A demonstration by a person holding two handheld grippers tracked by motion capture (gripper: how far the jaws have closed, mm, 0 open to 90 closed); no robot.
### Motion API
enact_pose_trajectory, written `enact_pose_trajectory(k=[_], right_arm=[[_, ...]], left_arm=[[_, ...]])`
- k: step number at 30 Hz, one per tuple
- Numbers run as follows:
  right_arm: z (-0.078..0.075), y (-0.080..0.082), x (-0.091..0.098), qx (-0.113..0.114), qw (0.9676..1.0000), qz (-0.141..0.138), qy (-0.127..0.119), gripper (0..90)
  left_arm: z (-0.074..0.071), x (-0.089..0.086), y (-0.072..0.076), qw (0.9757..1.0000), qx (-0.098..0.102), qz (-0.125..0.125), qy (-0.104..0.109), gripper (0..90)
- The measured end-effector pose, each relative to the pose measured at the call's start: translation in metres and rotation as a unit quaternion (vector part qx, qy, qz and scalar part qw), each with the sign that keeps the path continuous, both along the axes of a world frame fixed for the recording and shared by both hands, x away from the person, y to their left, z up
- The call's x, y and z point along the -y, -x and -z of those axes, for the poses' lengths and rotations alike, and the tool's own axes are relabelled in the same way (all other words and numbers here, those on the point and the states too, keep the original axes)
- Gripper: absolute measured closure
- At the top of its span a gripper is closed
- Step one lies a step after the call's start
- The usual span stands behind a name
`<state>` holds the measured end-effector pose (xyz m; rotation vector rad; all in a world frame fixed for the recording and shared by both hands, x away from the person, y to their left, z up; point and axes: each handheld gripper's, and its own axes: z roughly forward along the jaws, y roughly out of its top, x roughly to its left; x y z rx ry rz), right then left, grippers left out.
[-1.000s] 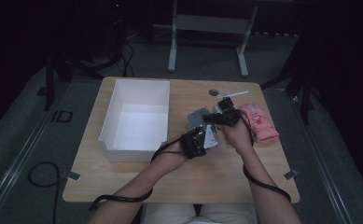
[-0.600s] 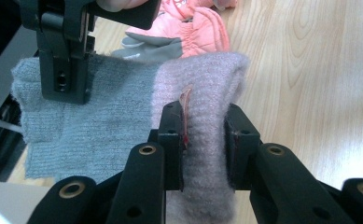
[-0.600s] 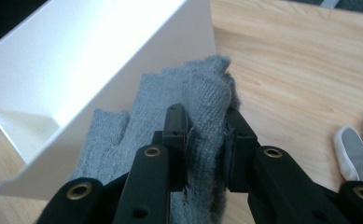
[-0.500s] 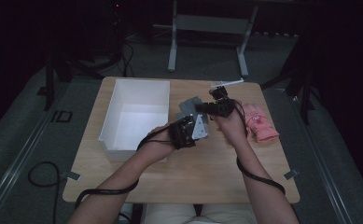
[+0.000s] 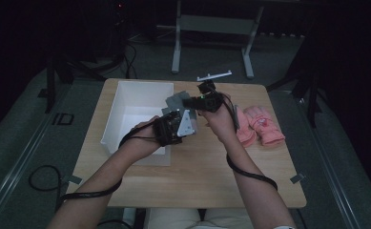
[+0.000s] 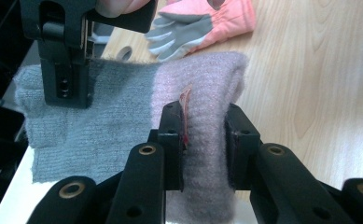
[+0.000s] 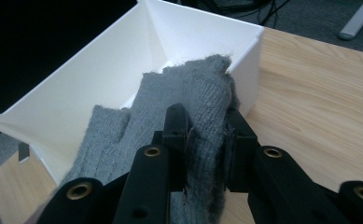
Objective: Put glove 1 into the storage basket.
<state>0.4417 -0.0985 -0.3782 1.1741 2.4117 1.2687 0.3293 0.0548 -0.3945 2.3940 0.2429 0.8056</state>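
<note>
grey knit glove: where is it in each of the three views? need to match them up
High view: grey knit glove held up at centre, between the two grippers, by the white bin's right wall.
Left gripper view: fills the middle, pink cuff end clamped in the jaws.
Right gripper view: low centre, grey end clamped in the jaws.
Shared landmark: the wooden table.

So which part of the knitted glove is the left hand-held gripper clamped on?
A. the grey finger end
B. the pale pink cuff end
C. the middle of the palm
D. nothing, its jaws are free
B: the left hand-held gripper pinches the pale pink cuff end of the knitted glove, while the right hand-held gripper grips the grey part.
</note>
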Motion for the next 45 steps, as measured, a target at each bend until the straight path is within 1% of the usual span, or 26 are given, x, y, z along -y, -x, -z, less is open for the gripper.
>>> enact_pose_trajectory(k=[4,7,10,12,15,17,20,21,22,23,24,26,28,29,30,31,32,34,36,38,39,40,41,43,44,45], right_arm=[[0.003,-0.001,-0.018,-0.003,0.9999,-0.009,0.003,74.7],[0.006,-0.001,-0.032,-0.003,0.9998,-0.017,0.004,74.8],[0.010,0.000,-0.044,-0.004,0.9997,-0.022,0.005,74.8],[0.013,0.000,-0.052,-0.008,0.9997,-0.025,0.001,74.8],[0.018,0.000,-0.065,-0.012,0.9996,-0.026,0.001,74.8],[0.021,0.000,-0.073,-0.014,0.9995,-0.030,0.002,74.8],[0.026,0.000,-0.085,-0.016,0.9994,-0.032,0.002,74.8],[0.027,0.000,-0.087,-0.017,0.9993,-0.032,0.002,74.9],[0.027,0.000,-0.087,-0.017,0.9993,-0.032,0.002,74.9],[0.029,-0.001,-0.090,-0.017,0.9993,-0.032,0.001,74.9],[0.031,-0.001,-0.094,-0.020,0.9993,-0.030,0.001,74.9],[0.035,-0.001,-0.097,-0.023,0.9994,-0.027,0.002,74.9],[0.039,-0.002,-0.098,-0.025,0.9994,-0.023,0.006,74.9],[0.041,-0.004,-0.097,-0.028,0.9993,-0.025,0.008,75.0],[0.043,-0.004,-0.097,-0.030,0.9993,-0.022,0.010,75.0],[0.045,-0.005,-0.097,-0.033,0.9992,-0.019,0.012,75.0],[0.047,-0.007,-0.097,-0.038,0.9990,-0.020,0.015,75.0],[0.051,-0.008,-0.099,-0.039,0.9988,-0.018,0.023,75.0],[0.055,-0.008,-0.100,-0.041,0.9985,-0.017,0.031,75.0],[0.059,-0.009,-0.101,-0.043,0.9982,-0.013,0.039,74.9],[0.061,-0.010,-0.102,-0.041,0.9980,-0.009,0.047,74.9],[0.062,-0.010,-0.104,-0.038,0.9977,-0.006,0.056,74.9],[0.061,-0.009,-0.105,-0.033,0.9977,-0.007,0.060,74.9],[0.061,-0.010,-0.107,-0.031,0.9972,-0.007,0.068,74.8],[0.061,-0.010,-0.107,-0.031,0.9972,-0.007,0.068,74.8],[0.062,-0.011,-0.107,-0.033,0.9968,-0.005,0.072,74.7]], left_arm=[[0.002,-0.014,0.001,1.0000,-0.003,-0.007,-0.006,72.3],[0.003,-0.027,0.002,0.9999,-0.009,-0.008,-0.010,72.3],[0.005,-0.041,0.003,0.9998,-0.017,-0.006,-0.006,72.2],[0.006,-0.051,0.002,0.9996,-0.024,-0.004,-0.012,72.2],[0.009,-0.060,0.001,0.9992,-0.032,-0.005,-0.025,72.2],[0.011,-0.067,0.000,0.9989,-0.037,-0.003,-0.029,72.2],[0.014,-0.080,-0.002,0.9985,-0.043,0.005,-0.033,72.2],[0.015,-0.084,-0.004,0.9983,-0.043,0.010,-0.038,72.2],[0.015,-0.084,-0.004,0.9983,-0.043,0.010,-0.038,72.2],[0.017,-0.089,-0.005,0.9979,-0.042,0.019,-0.045,72.2],[0.018,-0.092,-0.007,0.9977,-0.042,0.025,-0.047,72.2],[0.022,-0.098,-0.010,0.9969,-0.040,0.045,-0.052,72.2],[0.027,-0.101,-0.013,0.9951,-0.039,0.064,-0.065,72.1],[0.029,-0.103,-0.015,0.9944,-0.038,0.072,-0.067,72.1],[0.031,-0.103,-0.017,0.9939,-0.042,0.076,-0.068,72.1],[0.033,-0.103,-0.020,0.9929,-0.051,0.081,-0.072,72.0],[0.035,-0.103,-0.021,0.9918,-0.052,0.087,-0.077,72.0],[0.040,-0.101,-0.024,0.9897,-0.061,0.091,-0.091,72.0],[0.043,-0.101,-0.028,0.9892,-0.073,0.092,-0.088,72.0],[0.049,-0.100,-0.032,0.9882,-0.080,0.092,-0.093,72.0],[0.053,-0.099,-0.036,0.9873,-0.086,0.092,-0.097,72.0],[0.056,-0.097,-0.038,0.9857,-0.082,0.094,-0.113,72.1],[0.061,-0.094,-0.041,0.9836,-0.079,0.096,-0.131,72.1],[0.065,-0.090,-0.044,0.9807,-0.076,0.100,-0.150,72.1],[0.065,-0.090,-0.044,0.9807,-0.076,0.100,-0.150,72.1],[0.070,-0.086,-0.047,0.9780,-0.073,0.103,-0.166,72.1]])
